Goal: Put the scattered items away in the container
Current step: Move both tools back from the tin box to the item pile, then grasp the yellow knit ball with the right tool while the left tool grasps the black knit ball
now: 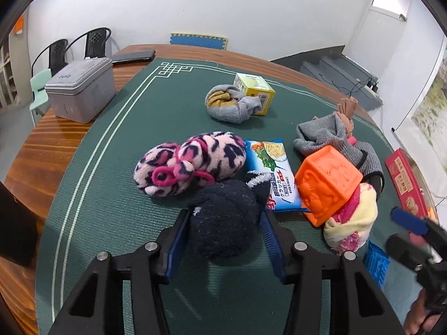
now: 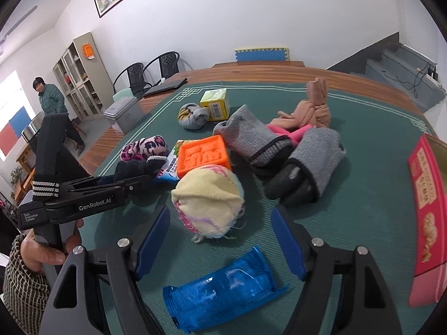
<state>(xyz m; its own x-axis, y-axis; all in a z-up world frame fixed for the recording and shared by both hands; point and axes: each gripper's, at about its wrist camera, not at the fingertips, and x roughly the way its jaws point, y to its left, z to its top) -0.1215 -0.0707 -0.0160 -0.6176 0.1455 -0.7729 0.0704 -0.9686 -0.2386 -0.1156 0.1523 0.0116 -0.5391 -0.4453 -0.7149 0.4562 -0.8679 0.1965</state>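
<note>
Here, dark sock ball (image 1: 223, 220): on the green mat (image 1: 117, 145), just before the pink leopard sock (image 1: 190, 162).
Left gripper (image 1: 223, 240): jaws closed against that ball's sides.
Right gripper (image 2: 220, 240): jaws wide apart, holding nothing, cream sock ball (image 2: 208, 198) just beyond.
Grey tin (image 1: 81, 89): far left of the leopard sock, on the tabletop (image 1: 42, 145).

A rolled sock (image 1: 223, 220) is gripped between the fingers of the left gripper (image 1: 223, 240). A noodle packet (image 1: 275, 173) lies just behind it, and a toy block (image 1: 327, 181) is found to its right. A tin box (image 1: 81, 89) is set far back on the left.
</note>
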